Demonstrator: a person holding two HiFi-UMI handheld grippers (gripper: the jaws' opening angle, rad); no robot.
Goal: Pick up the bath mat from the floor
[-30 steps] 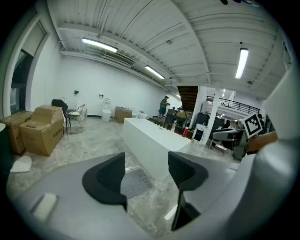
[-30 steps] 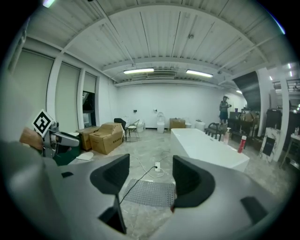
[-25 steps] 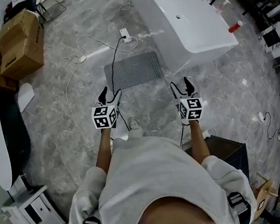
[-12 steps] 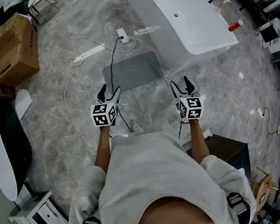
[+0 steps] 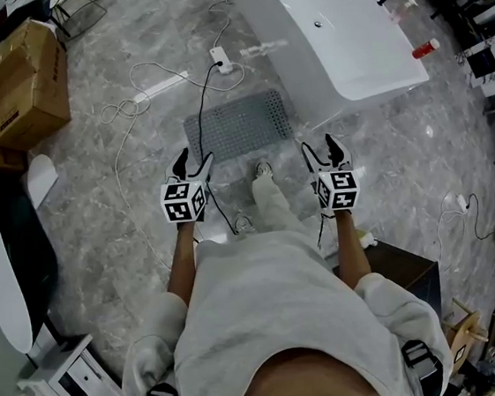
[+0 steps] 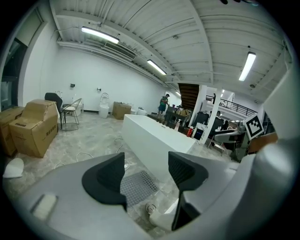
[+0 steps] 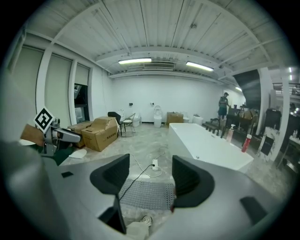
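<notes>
The grey studded bath mat (image 5: 239, 124) lies flat on the marble floor beside the white bathtub (image 5: 335, 27). It also shows between the jaws in the left gripper view, bath mat (image 6: 137, 186), and in the right gripper view, bath mat (image 7: 146, 194). My left gripper (image 5: 192, 165) hovers open above the floor near the mat's near-left corner, with nothing between its jaws. My right gripper (image 5: 322, 151) is open and empty too, off the mat's near-right corner. The person's foot (image 5: 263, 171) steps forward at the mat's near edge.
A black cable (image 5: 204, 109) runs from a white power strip (image 5: 221, 61) across the mat's left side towards me. White cords (image 5: 130, 99) loop on the floor at left. Cardboard boxes (image 5: 21, 81) stand far left. A red bottle (image 5: 432, 47) sits beyond the tub.
The person has walked forward: the mat and tub lie closer to both grippers, and a leg and foot have swung out between the grippers to the mat's near edge.
</notes>
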